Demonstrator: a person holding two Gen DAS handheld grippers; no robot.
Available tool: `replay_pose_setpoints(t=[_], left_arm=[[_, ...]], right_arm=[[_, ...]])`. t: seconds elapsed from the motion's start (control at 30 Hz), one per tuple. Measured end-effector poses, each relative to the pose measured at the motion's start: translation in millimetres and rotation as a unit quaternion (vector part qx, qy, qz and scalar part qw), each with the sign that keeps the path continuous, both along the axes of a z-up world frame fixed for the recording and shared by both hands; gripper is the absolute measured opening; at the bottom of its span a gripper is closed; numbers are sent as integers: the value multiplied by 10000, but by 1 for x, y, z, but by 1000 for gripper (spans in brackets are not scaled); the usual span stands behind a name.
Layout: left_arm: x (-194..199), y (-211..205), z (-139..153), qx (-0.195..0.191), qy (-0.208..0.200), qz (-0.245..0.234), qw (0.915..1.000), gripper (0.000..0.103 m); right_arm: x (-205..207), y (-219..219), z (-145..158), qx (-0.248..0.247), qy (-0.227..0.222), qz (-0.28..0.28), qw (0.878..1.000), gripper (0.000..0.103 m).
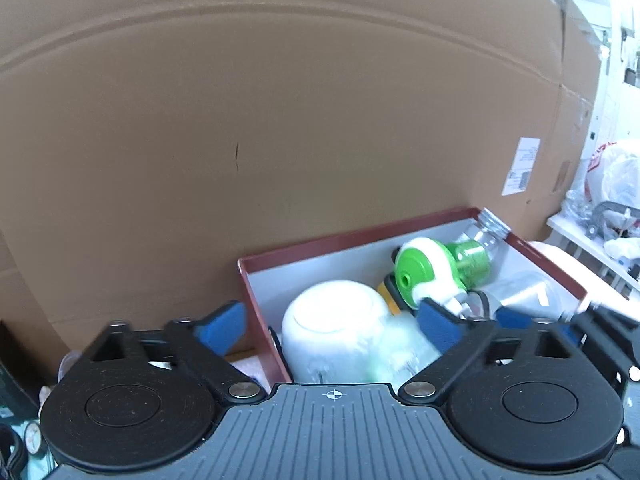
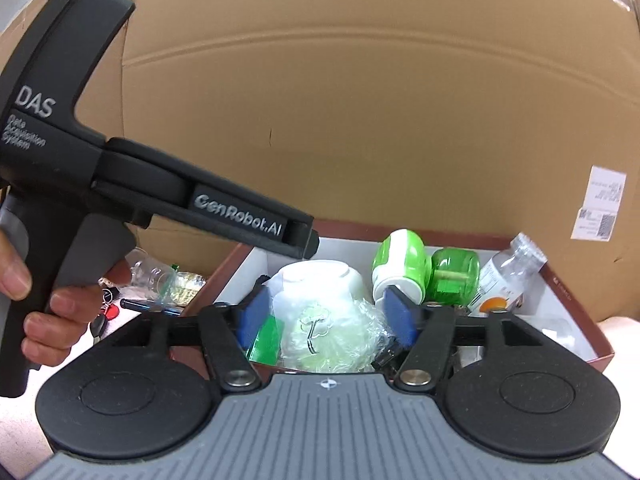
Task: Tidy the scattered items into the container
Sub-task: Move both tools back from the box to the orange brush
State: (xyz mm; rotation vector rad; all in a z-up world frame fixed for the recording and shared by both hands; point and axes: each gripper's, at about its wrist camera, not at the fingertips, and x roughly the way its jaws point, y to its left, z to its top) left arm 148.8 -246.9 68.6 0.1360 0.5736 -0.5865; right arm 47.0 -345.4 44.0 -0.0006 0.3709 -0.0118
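The box (image 2: 576,304), red outside and white inside, stands against a big cardboard sheet (image 2: 360,120) and already holds most of the clutter. A white bowl (image 2: 316,280) lies upside down toward the box's left end, its base ring facing up. Beside it to the right a green-and-white plug-in (image 2: 404,266) rests on its side, its long axis running roughly along the back wall, its green reservoir (image 2: 456,276) pointing right toward a clear bottle (image 2: 504,280). The bottle leans with its open threaded neck up and away, over the far right corner of the box. In front of the bowl a crumpled plastic bag (image 2: 328,332) lies in the box, with something green (image 2: 266,340) at its left edge. The right gripper (image 2: 324,316) is spread, its blue pads flanking the bag without pressing it; nothing is held. The left gripper (image 1: 332,324) is also wide open and empty, one pad outside the box's left wall, the other over its inside near the plug-in (image 1: 424,268). In the right wrist view a hand (image 2: 36,300) holds the left tool's handle. Outside the box to the left, a pen (image 2: 152,307), keys (image 2: 106,314) and a clear wrapper (image 2: 168,280) remain on the table.
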Motion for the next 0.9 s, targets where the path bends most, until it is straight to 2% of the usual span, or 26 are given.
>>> replay_pose_setpoints(t=[0.17,0.33,0.67,0.9], left_arm=[[-27,9,-3,10,67,-28,10000,103],[-62,29,-15,-116,-42,262,9996,103],[-83,67,-32,-489,479,558,9961,103],[-105,99,-32,-627,472,835,9934,103]], right_arm=[[-9,8,3,-198,-70,-40,9998,102],[-20,16,3,-252,45,-12,9997,103],[-39,46,-7,-417,227,239,9986,103],[-58,79,-1,-486,135,613,9968,103]])
